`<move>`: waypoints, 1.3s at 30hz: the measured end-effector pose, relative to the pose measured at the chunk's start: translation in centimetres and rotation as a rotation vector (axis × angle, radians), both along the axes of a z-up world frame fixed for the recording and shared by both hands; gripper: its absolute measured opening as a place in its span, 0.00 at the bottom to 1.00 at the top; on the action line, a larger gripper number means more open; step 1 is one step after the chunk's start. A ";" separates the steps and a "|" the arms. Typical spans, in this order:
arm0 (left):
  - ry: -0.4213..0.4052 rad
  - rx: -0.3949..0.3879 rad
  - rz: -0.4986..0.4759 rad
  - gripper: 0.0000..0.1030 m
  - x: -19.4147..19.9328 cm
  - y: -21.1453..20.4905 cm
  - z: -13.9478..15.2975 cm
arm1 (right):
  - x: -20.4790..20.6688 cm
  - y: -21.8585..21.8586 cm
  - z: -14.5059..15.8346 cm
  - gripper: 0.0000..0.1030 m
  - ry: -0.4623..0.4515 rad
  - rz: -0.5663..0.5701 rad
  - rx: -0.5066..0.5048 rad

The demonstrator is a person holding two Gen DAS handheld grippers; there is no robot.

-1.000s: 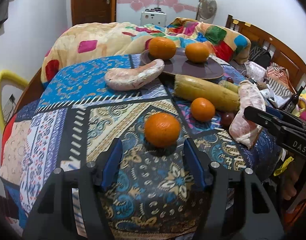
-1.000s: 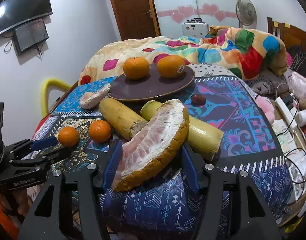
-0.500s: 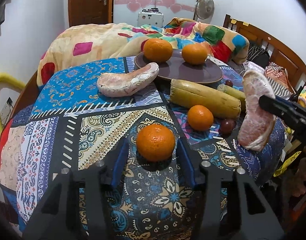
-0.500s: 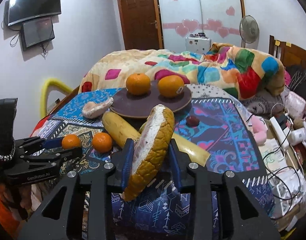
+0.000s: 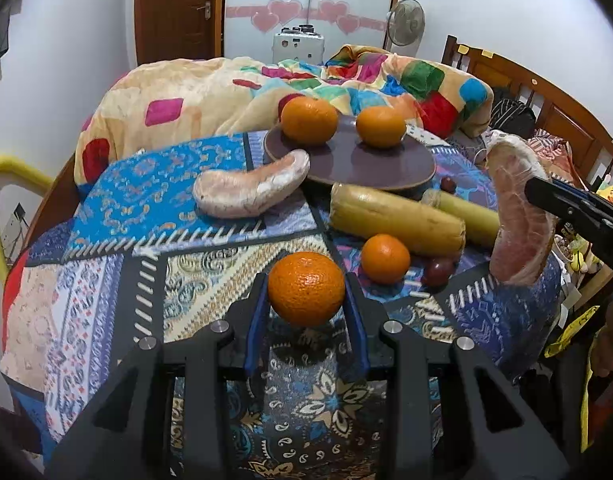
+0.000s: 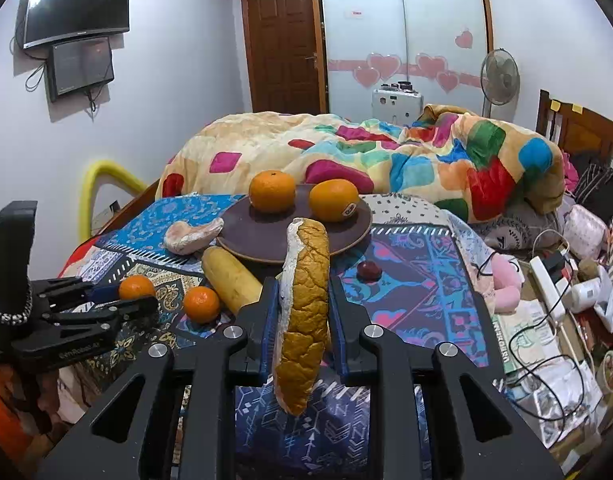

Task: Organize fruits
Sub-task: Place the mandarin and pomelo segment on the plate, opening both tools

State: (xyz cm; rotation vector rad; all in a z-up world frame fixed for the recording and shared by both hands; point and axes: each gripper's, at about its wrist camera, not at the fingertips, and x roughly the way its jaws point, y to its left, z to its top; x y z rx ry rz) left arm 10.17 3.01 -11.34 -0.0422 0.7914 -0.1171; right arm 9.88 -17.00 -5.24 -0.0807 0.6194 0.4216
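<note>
While your left gripper (image 5: 306,292) squeezes a tangerine (image 5: 305,289) between its blue pads, the fruit hangs clear of the patterned cloth (image 5: 106,272), on the near side of the brown plate (image 5: 386,166). Your right gripper (image 6: 302,304) is clamped on a pomelo wedge (image 6: 304,304), held on edge with its rind up, also nearer to you than the plate and raised off the cloth. Both tools point level toward the plate.

Two oranges (image 5: 309,121) sit on the plate. A peeled pomelo segment (image 5: 250,192) lies with one end touching the plate's left rim. Two yellow cane pieces (image 5: 394,218) rest just in front of the plate, and a smaller tangerine (image 5: 385,258) sits just in front of them, beside a dark red fruit (image 5: 436,272). Behind the plate a colourful quilt (image 6: 386,152) is heaped.
</note>
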 end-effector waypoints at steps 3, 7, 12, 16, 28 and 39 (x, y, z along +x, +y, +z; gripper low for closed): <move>-0.025 0.012 0.002 0.35 0.2 -0.4 1.2 | 0.2 -0.5 0.6 0.21 -0.002 0.002 0.013; -0.058 0.019 0.003 0.35 0.8 -0.7 2.6 | 0.4 -0.9 1.6 0.21 -0.026 -0.002 0.011; -0.081 0.018 0.017 0.35 2.2 -0.9 4.0 | 0.9 -0.8 3.0 0.21 -0.064 -0.002 -0.002; -0.091 0.005 0.022 0.35 3.4 -1.0 4.9 | 1.7 -0.5 4.0 0.21 -0.093 0.001 -0.008; -0.087 0.053 0.015 0.35 8.3 -1.8 4.7 | 6.0 1.0 4.4 0.21 -0.118 0.019 -0.010; -0.057 0.077 0.015 0.35 12.8 -2.0 3.1 | 11.0 4.0 2.0 0.21 -0.019 0.087 -0.041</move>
